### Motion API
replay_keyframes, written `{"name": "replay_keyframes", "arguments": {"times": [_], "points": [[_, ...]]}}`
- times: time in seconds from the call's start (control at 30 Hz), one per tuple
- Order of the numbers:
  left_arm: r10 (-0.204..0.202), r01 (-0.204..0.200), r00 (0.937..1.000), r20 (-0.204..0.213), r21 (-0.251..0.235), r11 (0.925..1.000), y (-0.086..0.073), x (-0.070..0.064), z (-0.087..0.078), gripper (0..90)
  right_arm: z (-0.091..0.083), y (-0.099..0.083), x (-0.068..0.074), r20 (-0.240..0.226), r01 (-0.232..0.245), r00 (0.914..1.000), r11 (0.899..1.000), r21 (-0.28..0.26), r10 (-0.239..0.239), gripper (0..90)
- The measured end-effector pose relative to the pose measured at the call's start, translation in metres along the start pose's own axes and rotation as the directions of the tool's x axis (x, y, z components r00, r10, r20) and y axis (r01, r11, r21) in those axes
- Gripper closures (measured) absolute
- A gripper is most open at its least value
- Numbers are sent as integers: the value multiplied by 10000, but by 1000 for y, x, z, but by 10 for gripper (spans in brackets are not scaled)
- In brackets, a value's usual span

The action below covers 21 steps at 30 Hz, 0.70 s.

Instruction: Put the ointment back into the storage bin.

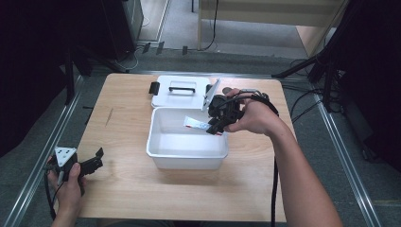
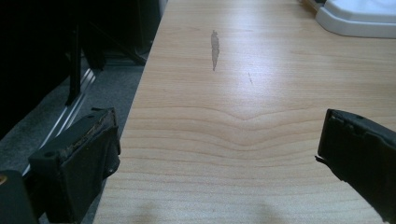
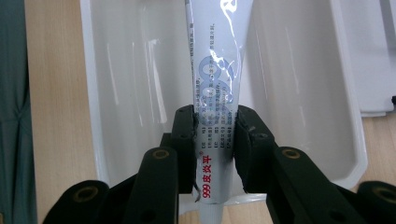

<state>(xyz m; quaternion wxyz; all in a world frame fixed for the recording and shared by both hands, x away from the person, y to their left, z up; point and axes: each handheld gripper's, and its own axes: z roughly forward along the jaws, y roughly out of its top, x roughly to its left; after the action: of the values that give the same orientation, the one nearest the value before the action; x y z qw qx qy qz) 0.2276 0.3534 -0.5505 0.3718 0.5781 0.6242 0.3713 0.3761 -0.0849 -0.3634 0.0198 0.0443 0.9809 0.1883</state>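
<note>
A: What is the right gripper (image 3: 212,133) doing?

B: Its two black jaws are pressing in on both flat sides of a white squeezable ointment tube with red and blue print (image 3: 215,93), clamping it near the crimped end. In the right gripper view the tube is running straight up and away from the jaws.

A: And where is that tube sitting?

B: It is hanging over the open white rectangular plastic bin (image 3: 345,140), inside its rim line. In the high view the right gripper (image 1: 218,124) is reaching in over the bin's far right corner, and the tube (image 1: 196,124) is pointing left across the hollow of the bin (image 1: 187,158). I cannot tell whether it is touching the bottom.

A: What is lying around the bin?

B: A white flat plastic lid with a recessed handle (image 1: 182,90) is lying just behind it, touching or nearly touching its far wall. Both are resting on the light wooden table (image 1: 127,189).

A: And the other hand?

B: The left gripper (image 1: 94,161) is resting near the table's near left corner, well apart from the bin. In the left gripper view its jaws are standing wide apart with nothing between them, over bare wood (image 2: 243,116), and a grey streak (image 2: 215,49) is marking the tabletop farther ahead.
</note>
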Motion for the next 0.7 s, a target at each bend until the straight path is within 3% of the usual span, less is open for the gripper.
{"name": "replay_keyframes", "arguments": {"times": [0.33,0.53,0.7], "points": [[3,-3,10000,-1,0,10000,0,0,0,0,12,6,3,-151,322,9994,9992,255,-318,724],[-44,44,10000,12,-2,10000,0,0,0,0,22,9,4,-91,576,9983,9959,702,-571,724],[-25,25,10000,25,23,10000,0,0,0,0,31,6,2,-194,452,9988,9963,737,-439,723]]}}
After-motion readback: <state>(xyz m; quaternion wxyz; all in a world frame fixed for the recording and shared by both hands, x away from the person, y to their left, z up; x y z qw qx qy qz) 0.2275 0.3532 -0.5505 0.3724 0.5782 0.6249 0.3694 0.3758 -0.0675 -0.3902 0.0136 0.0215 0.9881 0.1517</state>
